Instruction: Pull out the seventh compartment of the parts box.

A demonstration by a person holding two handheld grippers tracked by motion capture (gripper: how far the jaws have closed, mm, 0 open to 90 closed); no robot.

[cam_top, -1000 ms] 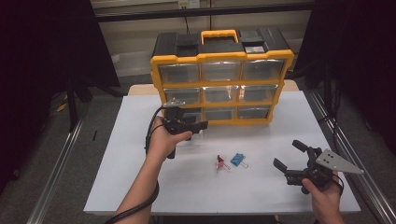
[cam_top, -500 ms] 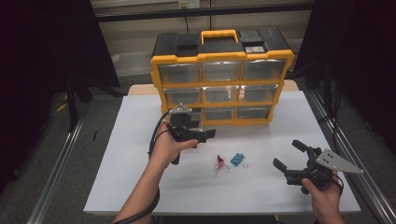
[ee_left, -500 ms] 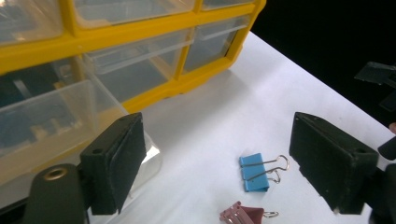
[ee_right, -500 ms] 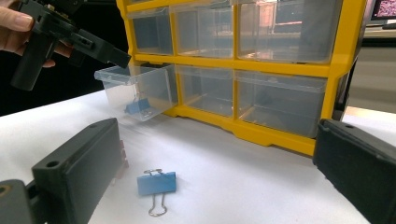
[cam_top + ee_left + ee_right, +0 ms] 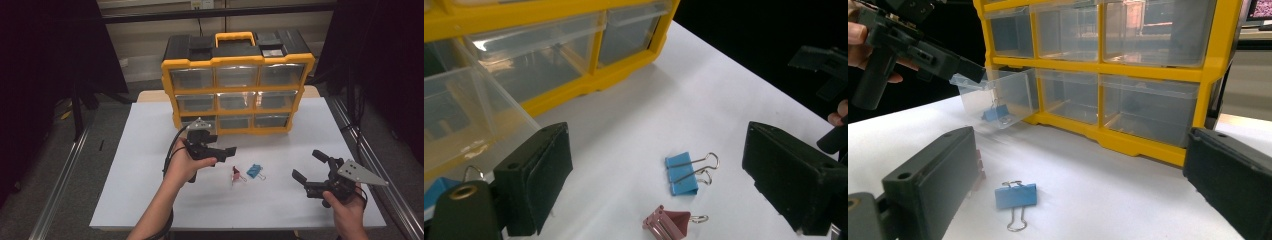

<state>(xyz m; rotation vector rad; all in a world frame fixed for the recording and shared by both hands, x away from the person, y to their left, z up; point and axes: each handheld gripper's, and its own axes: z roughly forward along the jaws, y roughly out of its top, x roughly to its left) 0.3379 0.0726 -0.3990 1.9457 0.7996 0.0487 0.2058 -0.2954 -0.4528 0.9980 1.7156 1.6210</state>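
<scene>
Left tool [image 5: 227, 152] has slid right from the cabinet [image 5: 237, 85], jaws just opening wide, empty. Blue clip [image 5: 684, 172] and pink clip [image 5: 669, 225] lie mid-worktop: light, stiff, springy; pinch the body. Right tool [image 5: 311, 171] gapes, empty.

no readable text, no labels, no brand marks, no numbers or signs on anything in view

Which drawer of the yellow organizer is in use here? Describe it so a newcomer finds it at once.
Start at the yellow organizer at the back of the white table, with three rows of clear drawers. The open drawer is the bottom-left one. Unlike its shut neighbours it is pulled out, and a blue binder clip lies inside.
</scene>
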